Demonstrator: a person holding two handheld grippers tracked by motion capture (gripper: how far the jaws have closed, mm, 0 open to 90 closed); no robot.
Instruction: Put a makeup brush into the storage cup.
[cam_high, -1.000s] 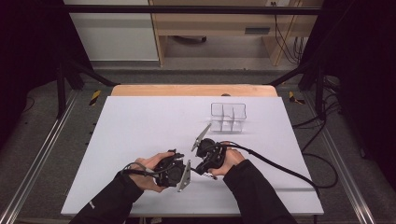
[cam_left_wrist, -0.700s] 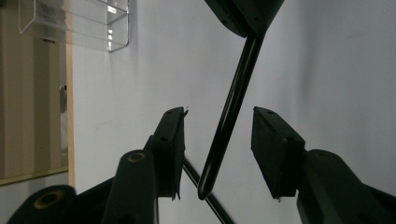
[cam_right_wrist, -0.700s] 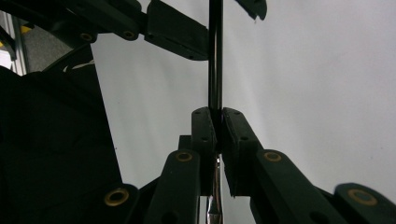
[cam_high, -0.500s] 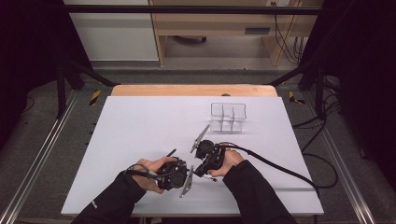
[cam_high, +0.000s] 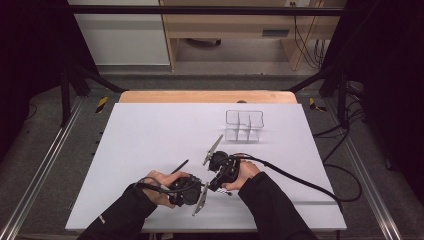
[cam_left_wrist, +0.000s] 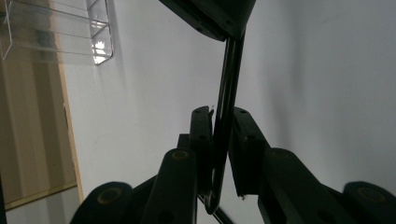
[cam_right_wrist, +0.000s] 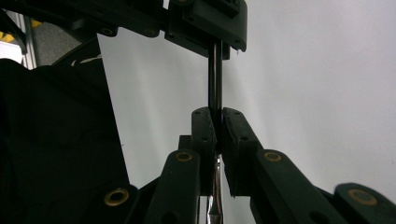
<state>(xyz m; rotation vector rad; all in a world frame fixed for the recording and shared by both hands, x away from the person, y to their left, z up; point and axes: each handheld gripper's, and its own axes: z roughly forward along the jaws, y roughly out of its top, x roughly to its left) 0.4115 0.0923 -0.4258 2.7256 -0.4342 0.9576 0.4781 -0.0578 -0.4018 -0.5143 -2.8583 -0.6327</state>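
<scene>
Black metal binder clip (cam_left_wrist: 223, 140) sits pinched between both our grippers' fingers — left gripper (cam_left_wrist: 219, 126), just closed, and right gripper (cam_right_wrist: 215, 122) — so next we judge a careful pull apart.

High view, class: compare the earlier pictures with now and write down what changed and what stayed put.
The left gripper has just been closing its jaws onto the thin black rod that the right gripper already clamps, so both now hold it. The left hand shifted only slightly. The right hand, the clear organiser and the table stayed as they were.
</scene>
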